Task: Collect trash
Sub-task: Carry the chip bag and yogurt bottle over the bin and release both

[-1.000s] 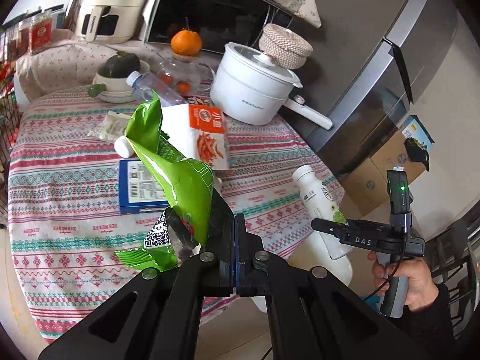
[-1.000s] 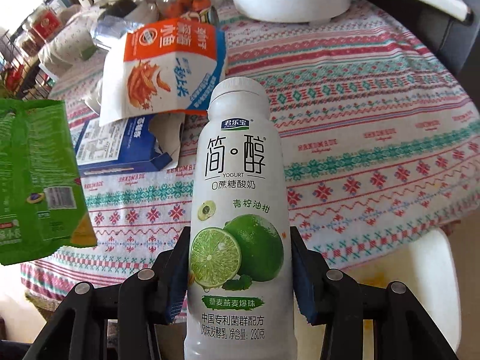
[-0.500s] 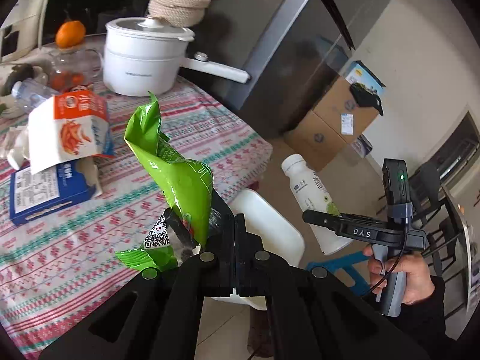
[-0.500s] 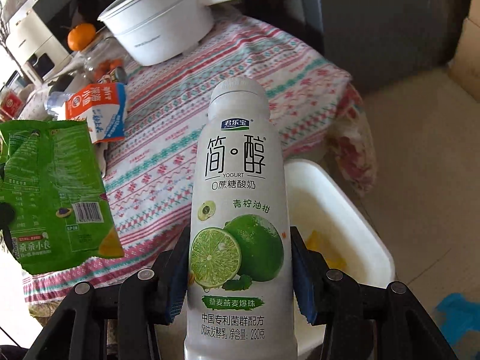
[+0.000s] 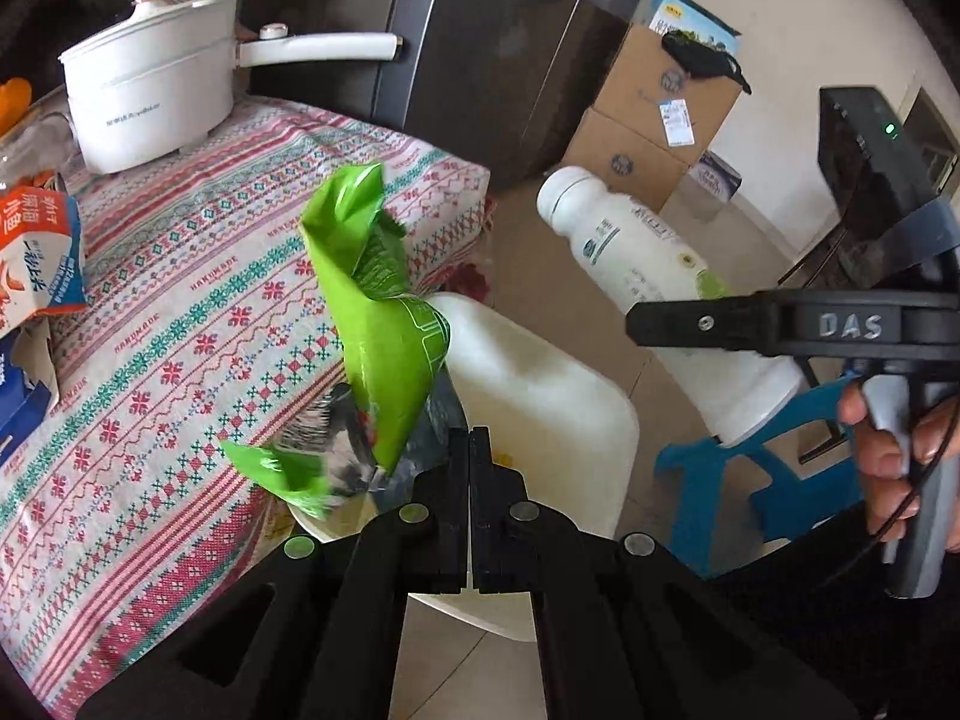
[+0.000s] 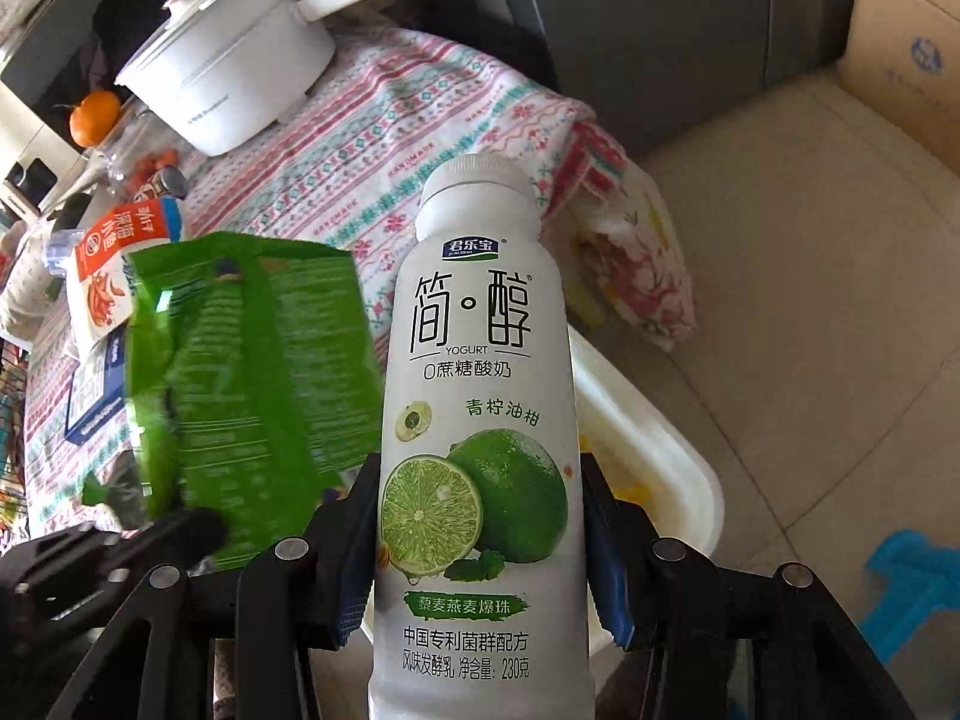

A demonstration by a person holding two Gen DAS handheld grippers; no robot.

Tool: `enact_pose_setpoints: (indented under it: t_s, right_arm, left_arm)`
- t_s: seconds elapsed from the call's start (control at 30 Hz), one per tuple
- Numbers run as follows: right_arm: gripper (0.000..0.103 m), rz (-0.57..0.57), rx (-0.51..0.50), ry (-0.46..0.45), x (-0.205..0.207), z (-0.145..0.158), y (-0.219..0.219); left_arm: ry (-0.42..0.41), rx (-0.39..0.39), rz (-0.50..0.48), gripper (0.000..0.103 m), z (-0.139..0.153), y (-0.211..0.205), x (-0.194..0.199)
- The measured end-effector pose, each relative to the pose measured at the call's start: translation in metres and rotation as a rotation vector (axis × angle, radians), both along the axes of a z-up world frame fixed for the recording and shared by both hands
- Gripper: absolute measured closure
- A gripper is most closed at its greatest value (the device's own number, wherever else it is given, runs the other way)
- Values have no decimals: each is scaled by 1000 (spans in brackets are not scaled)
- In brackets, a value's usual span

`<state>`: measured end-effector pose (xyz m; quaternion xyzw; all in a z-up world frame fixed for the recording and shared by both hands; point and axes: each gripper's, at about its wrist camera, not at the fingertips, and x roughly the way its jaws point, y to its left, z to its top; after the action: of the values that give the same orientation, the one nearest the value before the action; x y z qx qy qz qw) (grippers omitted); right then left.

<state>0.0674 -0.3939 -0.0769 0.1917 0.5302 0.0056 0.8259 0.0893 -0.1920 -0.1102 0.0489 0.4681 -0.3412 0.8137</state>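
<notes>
My left gripper (image 5: 469,450) is shut on a crumpled green snack bag (image 5: 378,324) and holds it over the near rim of a white trash bin (image 5: 540,396) on the floor beside the table. My right gripper (image 6: 480,516) is shut on a white lime yogurt bottle (image 6: 480,420), upright between the pads, above the same bin (image 6: 648,444). The bottle (image 5: 636,252) and right gripper also show in the left wrist view, to the right of the bin. The green bag (image 6: 252,384) shows left of the bottle in the right wrist view.
A table with a patterned cloth (image 5: 198,300) holds a white pot (image 5: 150,102), an orange-and-white snack bag (image 5: 36,252) and a blue box (image 6: 90,396). A dark fridge (image 5: 498,48), cardboard boxes (image 5: 654,114) and a blue stool (image 5: 744,468) stand around the bin.
Both grippers have swung right, away from the table, carrying the green bag and the bottle over the white bin. The grips have not changed.
</notes>
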Motion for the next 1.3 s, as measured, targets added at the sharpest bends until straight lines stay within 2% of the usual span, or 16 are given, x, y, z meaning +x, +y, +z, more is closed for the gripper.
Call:
enact_pose_setpoints:
  t_s: [0.2,0.47,0.5,0.53,0.57,0.63,0.77,0.87,0.93,1.3]
  right_arm:
    - [51,0,-8,22,-2,-6,-3]
    - [51,7,-17,40,-2,-11,-2]
    - [51,8,-20,42,-3,-12,-1]
    - [51,8,-20,43,-2,-12,-1]
    - [51,8,-20,45,-2,-13,-1]
    - [51,7,-24,48,-3,-14,0]
    - [51,16,-30,64,-3,-18,3]
    - [51,44,-47,96,1,-26,11]
    - [51,71,-64,130,6,-36,19]
    - [51,196,-205,361,37,-114,62]
  left_arm:
    - [0,66,-9,103,-25,-6,7]
    - [-12,145,-25,100,-24,-8,3]
    - [-13,154,-27,96,-22,-7,1]
    - [-17,158,-27,84,-20,-5,-1]
    - [-23,158,-24,67,-18,-3,-2]
    - [-41,161,-3,49,-11,4,-4]
    - [-37,154,52,45,7,25,-3]
    - [-46,145,109,32,20,44,-1]
    - [-45,135,141,29,27,57,-1]
    - [-7,92,281,25,41,119,13]
